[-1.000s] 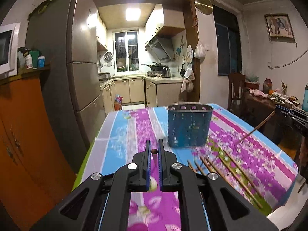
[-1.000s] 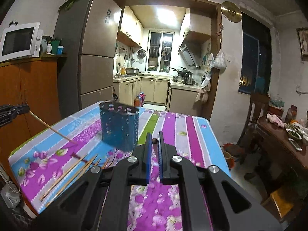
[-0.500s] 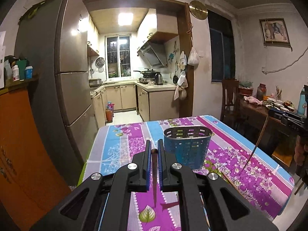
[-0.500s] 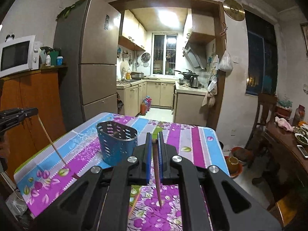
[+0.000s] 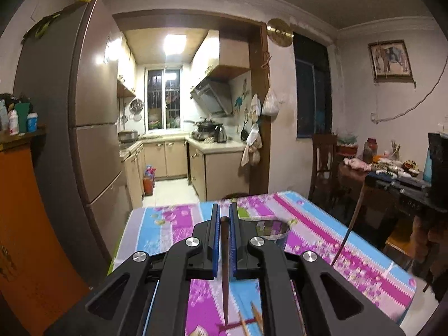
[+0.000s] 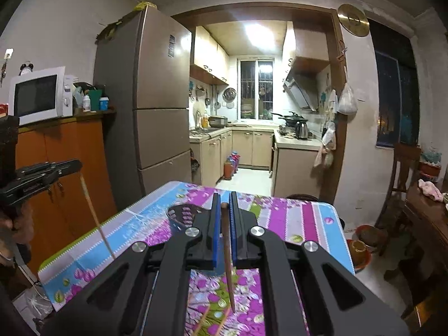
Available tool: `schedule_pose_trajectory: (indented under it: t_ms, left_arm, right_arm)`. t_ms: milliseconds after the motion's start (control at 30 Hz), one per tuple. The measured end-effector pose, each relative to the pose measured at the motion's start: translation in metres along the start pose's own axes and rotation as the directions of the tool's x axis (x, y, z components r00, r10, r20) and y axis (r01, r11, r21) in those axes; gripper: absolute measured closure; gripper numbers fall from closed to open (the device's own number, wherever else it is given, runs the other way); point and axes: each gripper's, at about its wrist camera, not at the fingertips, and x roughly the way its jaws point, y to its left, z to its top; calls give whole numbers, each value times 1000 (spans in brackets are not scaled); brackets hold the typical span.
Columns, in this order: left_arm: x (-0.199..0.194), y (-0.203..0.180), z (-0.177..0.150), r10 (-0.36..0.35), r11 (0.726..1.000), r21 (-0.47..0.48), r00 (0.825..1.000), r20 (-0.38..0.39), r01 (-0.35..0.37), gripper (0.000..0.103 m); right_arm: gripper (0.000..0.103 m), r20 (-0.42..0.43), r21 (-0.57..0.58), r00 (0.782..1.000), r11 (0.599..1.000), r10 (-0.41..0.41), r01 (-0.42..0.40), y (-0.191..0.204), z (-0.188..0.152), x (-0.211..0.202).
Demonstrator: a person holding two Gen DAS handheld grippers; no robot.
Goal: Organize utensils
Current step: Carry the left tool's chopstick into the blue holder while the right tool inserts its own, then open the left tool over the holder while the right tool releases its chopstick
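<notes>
My left gripper is shut on a brown chopstick that hangs point-down above the table. My right gripper is shut on another chopstick, also hanging point-down. The blue perforated utensil basket stands on the table just right of the left gripper; in the right wrist view the basket shows left of the fingers, partly hidden. Each gripper shows in the other's view: the right one with its chopstick, the left one likewise. Loose chopsticks lie on the cloth below.
The table carries a flowered purple and blue cloth. A tall fridge and an orange cabinet stand at the left. A wooden chair and a cluttered side table stand at the right. The kitchen lies behind.
Both grippers have risen and tilted up from the table, each lifting a chopstick; the chopsticks swung from slanting to hanging nearly upright. The basket now sits low, close behind the fingers.
</notes>
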Motion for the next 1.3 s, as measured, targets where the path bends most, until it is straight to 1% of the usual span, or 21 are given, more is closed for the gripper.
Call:
schedule_pose_trajectory:
  t_ms: [100, 167, 200, 300, 400, 467, 533, 633, 767, 833, 1000, 1067, 1100, 1167, 1200, 1300]
  left_arm:
    - [4, -8, 34, -17, 1000, 7, 997, 74, 17, 95]
    - [6, -13, 54, -20, 1000, 12, 991, 131, 19, 95]
    - [10, -16, 68, -15, 1000, 15, 986, 166, 12, 95]
    - [30, -20, 97, -26, 1000, -12, 977, 213, 29, 95]
    - [54, -26, 111, -36, 999, -25, 970, 242, 43, 95]
    - [74, -27, 113, -40, 998, -29, 969, 245, 49, 95]
    - [96, -29, 109, -37, 999, -30, 970, 239, 46, 95]
    - [125, -25, 97, -39, 998, -40, 978, 206, 48, 95]
    - [159, -12, 67, -32, 997, -66, 989, 143, 41, 95]
    - [175, -2, 50, -38, 995, -93, 994, 98, 48, 95]
    - [202, 18, 16, -34, 991, -131, 999, 10, 35, 95]
    - [210, 24, 7, -43, 988, -149, 999, -23, 39, 95]
    - [212, 28, 4, -33, 987, -158, 999, -34, 27, 95]
    - [209, 35, 0, -18, 985, -173, 999, -33, 12, 95]
    - [204, 39, 2, -11, 983, -181, 1000, -23, 7, 95]
    - [181, 48, 13, 1, 980, -199, 1000, 26, 4, 95]
  right_arm:
    - [99, 41, 0, 999, 1000, 25, -25, 6, 22, 1]
    - [98, 79, 0, 996, 999, 43, -43, 9, 41, 3]
    - [98, 112, -5, 993, 999, 48, -47, 13, 55, 4]
    - [98, 170, -9, 984, 999, 53, -52, 18, 79, 13]
    - [98, 192, 0, 980, 999, 49, -50, 18, 95, 35]
    - [98, 198, 12, 979, 999, 42, -45, 16, 98, 51]
    - [99, 203, 23, 979, 999, 24, -30, 13, 99, 69]
    - [99, 181, 54, 983, 998, 19, -29, 6, 96, 97]
    - [99, 128, 117, 992, 992, 22, -37, -5, 75, 131]
    - [98, 84, 164, 996, 985, 38, -52, -12, 60, 149]
    - [98, 0, 251, 997, 965, 72, -70, -19, 27, 175]
    - [98, -29, 274, 998, 961, 59, -49, -20, 19, 180]
    - [97, -41, 278, 998, 960, 47, -34, -21, 16, 181]
    - [95, -46, 286, 999, 958, 24, -9, -25, 15, 176]
    - [93, -42, 286, 999, 958, 5, 7, -29, 16, 171]
    - [92, -22, 272, 999, 961, -45, 49, -42, 19, 148]
